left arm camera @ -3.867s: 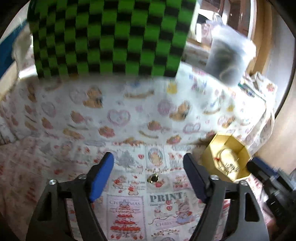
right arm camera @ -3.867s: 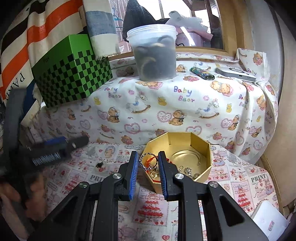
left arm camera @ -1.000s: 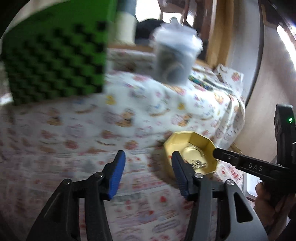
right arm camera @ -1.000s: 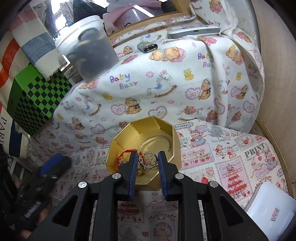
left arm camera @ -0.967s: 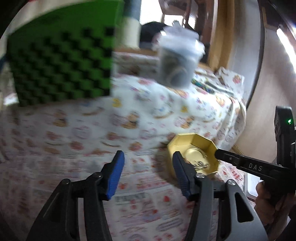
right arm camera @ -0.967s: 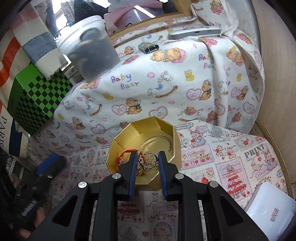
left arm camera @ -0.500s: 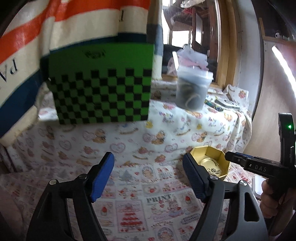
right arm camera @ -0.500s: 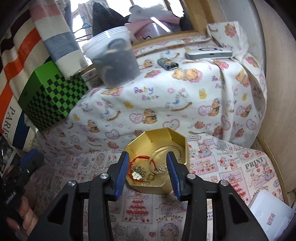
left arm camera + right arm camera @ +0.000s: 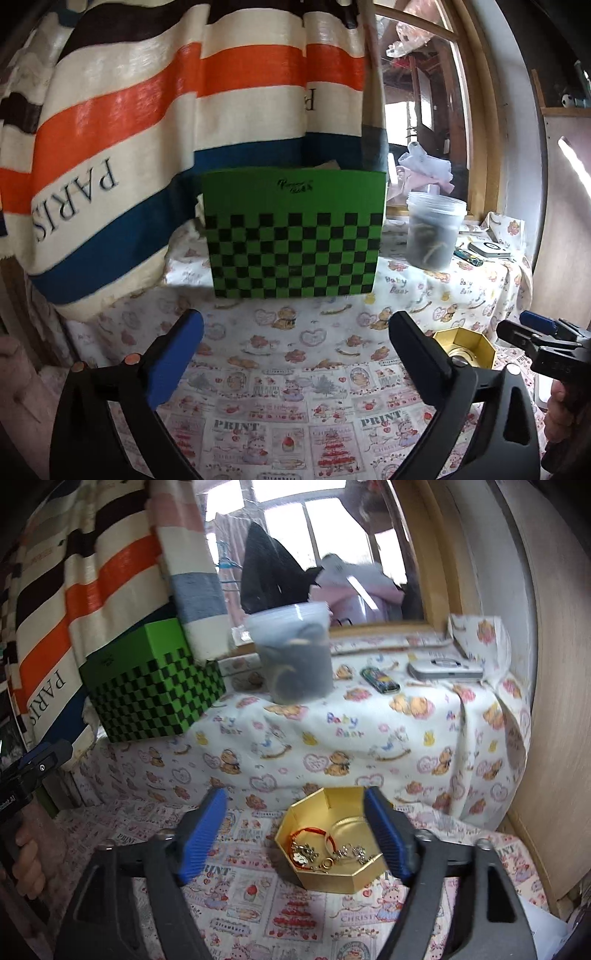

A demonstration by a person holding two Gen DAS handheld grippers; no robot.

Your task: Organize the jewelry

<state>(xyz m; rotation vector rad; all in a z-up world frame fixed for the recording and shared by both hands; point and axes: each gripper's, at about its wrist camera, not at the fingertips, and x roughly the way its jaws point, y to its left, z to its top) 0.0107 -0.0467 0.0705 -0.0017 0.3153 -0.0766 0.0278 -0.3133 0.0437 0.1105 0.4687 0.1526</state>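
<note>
- The gold octagonal box (image 9: 332, 849) sits on the printed cloth (image 9: 258, 904) of the lower surface, lid off, at about 6 o'clock in the right wrist view; in the left wrist view it lies far out at 4 o'clock.
- Inside it lies the jewelry (image 9: 325, 853): a red cord bracelet (image 9: 314, 832) toward 9 o'clock, a thin bangle toward 12 o'clock, and silver and gold charms heaped along the near wall (too tangled to count).
- The right tongs (image 9: 301, 834) hang over the box with the jaws spread; they have just been opening, and no pad touches anything, though the box lies in the gap between them.
- The left tongs (image 9: 295, 354) are released as well, jaws just opened wide, with only the printed cloth between them.
- A hand (image 9: 26, 860) grips the left tool's handle at 9 o'clock in the right wrist view.
- Behind, on a raised ledge under a baby-bear cloth (image 9: 369, 738), stand a green-and-black checkered box (image 9: 293, 236) and, to its right, a lidded translucent tub (image 9: 295, 653) with dark contents.
- Further right on that ledge lie a small dark lighter-like item (image 9: 380, 679) and a flat silver device (image 9: 445, 670).
- A striped fabric printed "PARIS" (image 9: 147, 129) hangs behind the checkered box, toward 10 o'clock.
</note>
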